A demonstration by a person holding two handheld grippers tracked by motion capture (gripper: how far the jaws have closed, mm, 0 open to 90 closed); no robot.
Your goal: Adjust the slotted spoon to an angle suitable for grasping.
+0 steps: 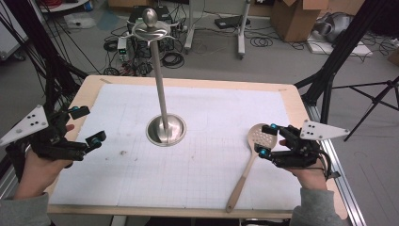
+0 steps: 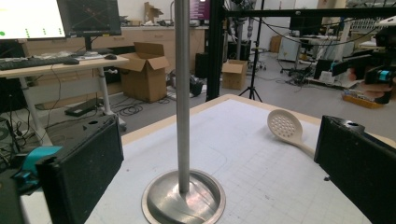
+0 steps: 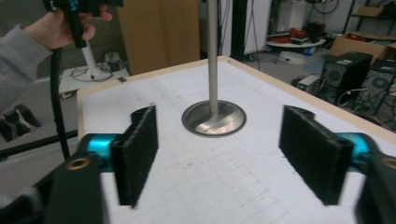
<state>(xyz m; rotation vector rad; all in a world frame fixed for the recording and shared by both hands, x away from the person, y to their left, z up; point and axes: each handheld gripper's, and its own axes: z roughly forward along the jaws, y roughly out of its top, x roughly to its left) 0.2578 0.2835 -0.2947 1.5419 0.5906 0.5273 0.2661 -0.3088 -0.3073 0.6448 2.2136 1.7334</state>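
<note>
The pale wooden bench (image 1: 84, 92) carries a white gridded paper mat (image 1: 207, 160) that covers nearly all of its top. At the middle of the mat stands the tall silver metal stand (image 1: 161, 96), an upright thin pole rising from a round dished base (image 1: 165, 130) and ending in a ring with a ball knob at the top. In the left gripper view the pole (image 2: 182, 93) stands straight ahead between the two black jaws, and in the right gripper view the base (image 3: 214, 118) lies ahead on the mat.

Right of the stand and well apart from it lies the beige slotted wooden spoon (image 1: 248, 162), flat on the mat, its round perforated bowl toward the far side and its long handle running toward the near edge.

The left tool (image 1: 89, 126), held by the person's left hand (image 1: 35, 172), hangs at the left edge of the bench, jaws spread wide with nothing between them. The right tool (image 1: 264, 140), in the right hand (image 1: 308, 176), sits just beside the spoon's bowl; its jaws stand well apart and grip nothing, and whether a fingertip touches the bowl I cannot tell.
</note>
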